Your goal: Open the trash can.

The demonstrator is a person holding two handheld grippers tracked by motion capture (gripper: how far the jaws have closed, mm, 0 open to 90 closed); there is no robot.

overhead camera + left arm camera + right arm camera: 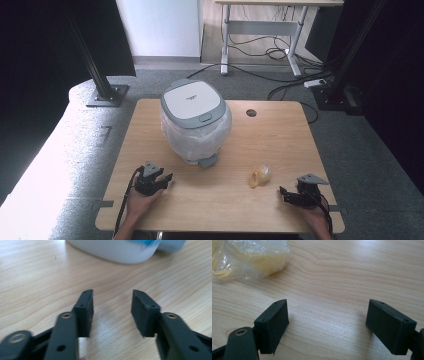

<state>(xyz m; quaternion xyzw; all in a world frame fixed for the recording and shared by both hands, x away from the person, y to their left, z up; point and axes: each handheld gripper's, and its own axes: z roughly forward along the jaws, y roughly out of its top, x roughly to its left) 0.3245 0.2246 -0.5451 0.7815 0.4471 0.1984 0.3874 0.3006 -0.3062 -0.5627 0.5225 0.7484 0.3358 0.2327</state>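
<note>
Trouble ahead: my right gripper (289,194), jaws apart and empty, could crush the soft plastic bag (260,175) lying just beyond it on the tabletop (280,135); my left gripper (161,181) is half-open, empty too.

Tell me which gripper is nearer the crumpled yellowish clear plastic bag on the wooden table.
Right. The right gripper sits just right of and slightly nearer the person than the crumpled yellowish clear plastic bag, jaws open. The left gripper is well off to the bag's left.
</note>
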